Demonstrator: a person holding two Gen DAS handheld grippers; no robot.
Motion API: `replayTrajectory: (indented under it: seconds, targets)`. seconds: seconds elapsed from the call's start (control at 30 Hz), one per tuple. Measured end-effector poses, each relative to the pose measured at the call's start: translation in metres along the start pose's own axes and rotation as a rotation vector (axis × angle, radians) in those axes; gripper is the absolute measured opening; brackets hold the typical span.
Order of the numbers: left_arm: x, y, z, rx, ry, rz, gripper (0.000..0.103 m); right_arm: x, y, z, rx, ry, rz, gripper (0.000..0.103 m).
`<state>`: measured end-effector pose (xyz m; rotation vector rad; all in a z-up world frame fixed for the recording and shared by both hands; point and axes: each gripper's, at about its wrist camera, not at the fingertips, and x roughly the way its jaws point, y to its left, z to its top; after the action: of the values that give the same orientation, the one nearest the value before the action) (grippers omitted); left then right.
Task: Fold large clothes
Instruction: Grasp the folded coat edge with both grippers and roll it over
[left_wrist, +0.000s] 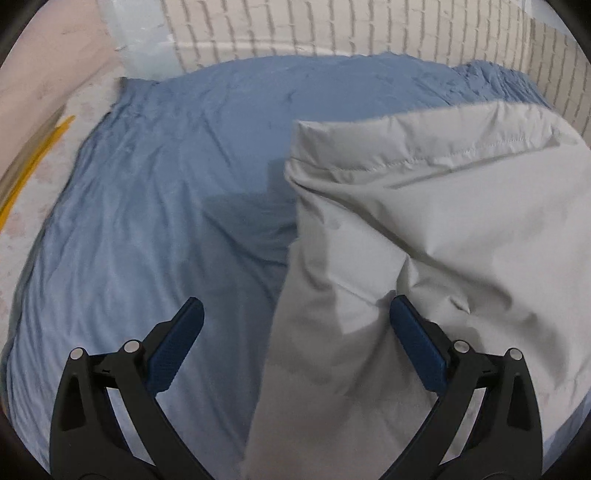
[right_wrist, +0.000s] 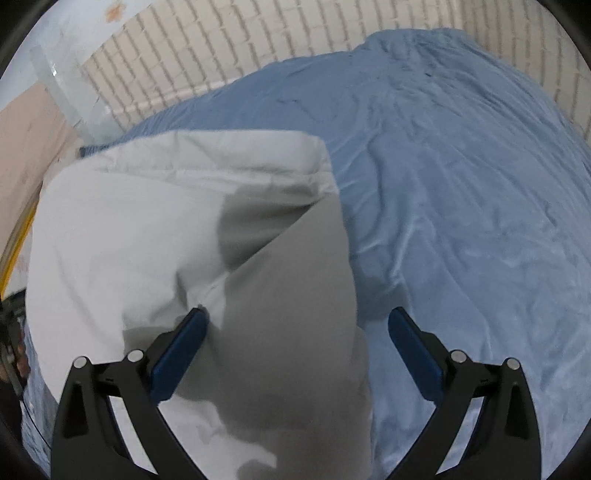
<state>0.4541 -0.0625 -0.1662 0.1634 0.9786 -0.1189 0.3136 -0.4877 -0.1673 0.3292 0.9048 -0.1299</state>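
A pale grey garment (left_wrist: 424, 229) lies folded on a blue sheet (left_wrist: 166, 192), with a stitched hem along its far edge. In the left wrist view it fills the right half. My left gripper (left_wrist: 295, 310) hovers open over the garment's left edge, its right finger (left_wrist: 413, 332) above the cloth. In the right wrist view the same grey garment (right_wrist: 147, 229) fills the left half on the blue sheet (right_wrist: 461, 221). My right gripper (right_wrist: 297, 319) is open over the garment's right edge, its left finger (right_wrist: 184, 343) above the fabric. Neither gripper holds anything.
The blue sheet covers a bed that runs back to a white brick wall (left_wrist: 332, 26). A pale floor with a yellow stripe (left_wrist: 33, 170) lies to the left. The brick wall (right_wrist: 221, 44) also backs the right wrist view.
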Motion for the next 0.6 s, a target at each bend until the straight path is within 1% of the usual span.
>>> replayTrajectory:
  seconds: [0.03,0.07,0.1,0.13,0.17,0.2,0.23,0.27,0.3,0.33,0.37,0.4,0.5,0.53,0.6]
  targets:
    - [0.004,-0.003,0.0,0.012,0.004,-0.012,0.089,0.002,0.003,-0.001,-0.019,-0.003,0.003,0.092]
    - [0.008,-0.008,-0.002,0.038,0.006,-0.029,0.074,0.003,0.008,-0.002,-0.044,-0.011,0.014,0.077]
    - [0.009,-0.011,-0.002,0.056,0.007,-0.045,0.064,0.005,0.013,-0.002,-0.056,-0.013,0.032,0.071]
    - [0.008,-0.014,-0.002,0.065,0.013,-0.062,0.045,0.005,0.016,-0.002,-0.055,-0.008,0.038,0.063]
    - [0.007,-0.017,-0.002,0.059,0.024,-0.052,0.034,0.006,0.018,-0.002,-0.054,-0.006,0.038,0.047]
    - [0.006,-0.018,0.0,0.049,0.027,-0.034,0.026,0.005,0.023,-0.001,-0.062,-0.017,0.031,0.039]
    - [0.002,-0.017,0.002,0.04,0.026,-0.03,0.017,0.001,0.028,0.001,-0.066,-0.034,0.017,0.026]
    - [-0.002,-0.017,0.003,0.035,0.021,-0.024,0.012,-0.003,0.03,0.001,-0.07,-0.05,0.008,0.017]
    - [-0.008,-0.016,0.004,0.027,0.012,-0.022,0.01,-0.011,0.035,0.004,-0.08,-0.074,-0.006,0.014]
    - [-0.014,-0.013,0.006,0.017,0.001,-0.018,0.008,-0.024,0.042,0.008,-0.101,-0.12,-0.021,0.01]
    - [-0.023,-0.009,0.008,0.002,-0.02,-0.01,0.006,-0.035,0.048,0.012,-0.116,-0.161,-0.029,0.009]
    - [-0.032,-0.005,0.011,-0.013,-0.041,-0.008,0.006,-0.054,0.057,0.019,-0.132,-0.23,-0.033,0.009]
    - [-0.051,0.007,0.025,-0.061,-0.101,-0.007,0.006,-0.087,0.074,0.039,-0.164,-0.362,-0.019,0.009]
    - [-0.048,0.01,0.031,-0.068,-0.103,0.002,0.008,-0.089,0.081,0.05,-0.183,-0.38,-0.028,0.009]
    - [-0.022,0.011,0.041,-0.063,-0.053,0.036,0.012,-0.071,0.086,0.071,-0.2,-0.348,-0.086,0.011]
